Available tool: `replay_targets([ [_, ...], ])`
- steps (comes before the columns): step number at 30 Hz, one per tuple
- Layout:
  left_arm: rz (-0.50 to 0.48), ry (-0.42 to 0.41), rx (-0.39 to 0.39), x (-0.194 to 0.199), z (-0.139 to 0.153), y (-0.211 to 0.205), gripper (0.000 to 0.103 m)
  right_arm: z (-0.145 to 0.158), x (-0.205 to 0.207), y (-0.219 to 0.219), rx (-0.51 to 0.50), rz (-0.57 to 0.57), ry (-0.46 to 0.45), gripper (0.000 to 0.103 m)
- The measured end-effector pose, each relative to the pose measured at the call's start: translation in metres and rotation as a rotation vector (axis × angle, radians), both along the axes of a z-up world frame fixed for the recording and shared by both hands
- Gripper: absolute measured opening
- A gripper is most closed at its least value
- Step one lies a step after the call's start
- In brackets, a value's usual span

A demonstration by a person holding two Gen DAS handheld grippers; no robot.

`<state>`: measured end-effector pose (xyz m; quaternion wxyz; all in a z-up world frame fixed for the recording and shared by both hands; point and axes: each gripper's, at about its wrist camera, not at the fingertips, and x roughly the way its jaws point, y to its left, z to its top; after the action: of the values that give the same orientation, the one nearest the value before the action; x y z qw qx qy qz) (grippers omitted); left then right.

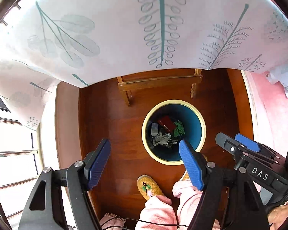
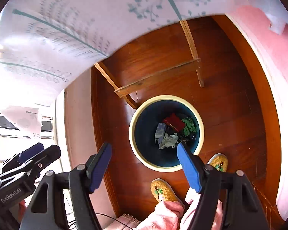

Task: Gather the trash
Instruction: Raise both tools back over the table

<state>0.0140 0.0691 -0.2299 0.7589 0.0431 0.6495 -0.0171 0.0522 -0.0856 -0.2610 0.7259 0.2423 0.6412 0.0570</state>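
Observation:
A round bin with a cream rim (image 1: 173,101) (image 2: 167,97) and dark blue inside stands on the wooden floor below both grippers. At its bottom lie a red packet (image 1: 166,122) (image 2: 173,121), a green crumpled piece (image 1: 179,127) (image 2: 189,125), white crumpled paper (image 1: 162,139) (image 2: 169,140) and a grey-blue wrapper (image 1: 155,128) (image 2: 160,130). My left gripper (image 1: 144,141) (image 2: 48,146) hangs open over the bin's left side, nothing between its blue pads. My right gripper (image 2: 143,145) (image 1: 228,137) is open too, with nothing between its fingers, close beside the left one.
A table under a white leaf-print cloth (image 1: 124,28) overhangs the far side, its wooden crossbar (image 1: 159,83) just beyond the bin. A person's feet in yellow slippers (image 1: 148,186) (image 2: 163,189) stand near the bin. Pink fabric (image 1: 270,115) lies right, window rails (image 1: 13,151) left.

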Motion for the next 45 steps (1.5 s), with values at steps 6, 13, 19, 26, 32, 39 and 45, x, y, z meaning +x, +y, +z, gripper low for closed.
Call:
replay_targets([
  [6, -0.042, -0.040, 0.015, -0.007, 0.041, 0.004, 0.072, 0.036, -0.007, 0.001, 0.004, -0.014, -0.024, 0.071],
  [13, -0.077, -0.087, 0.021, -0.012, 0.095, 0.007, 0.072, 0.082, -0.023, 0.005, -0.056, -0.036, -0.049, 0.071],
  [19, -0.115, -0.165, -0.003, -0.023, 0.154, 0.008, 0.072, 0.140, -0.036, 0.012, -0.111, -0.011, -0.095, 0.064],
  [26, -0.180, -0.262, -0.043, -0.040, 0.212, 0.008, 0.072, 0.208, -0.046, 0.015, -0.155, 0.002, -0.182, 0.061],
  [32, -0.198, -0.371, -0.063, -0.039, 0.248, 0.014, 0.072, 0.261, -0.049, 0.010, -0.228, -0.021, -0.280, 0.061],
  [39, -0.182, -0.464, -0.093, -0.026, 0.280, 0.022, 0.072, 0.299, -0.040, 0.000, -0.275, -0.044, -0.363, 0.061],
  [45, -0.179, -0.492, -0.107, 0.000, 0.293, 0.017, 0.072, 0.318, -0.018, -0.001, -0.318, -0.018, -0.413, 0.061],
])
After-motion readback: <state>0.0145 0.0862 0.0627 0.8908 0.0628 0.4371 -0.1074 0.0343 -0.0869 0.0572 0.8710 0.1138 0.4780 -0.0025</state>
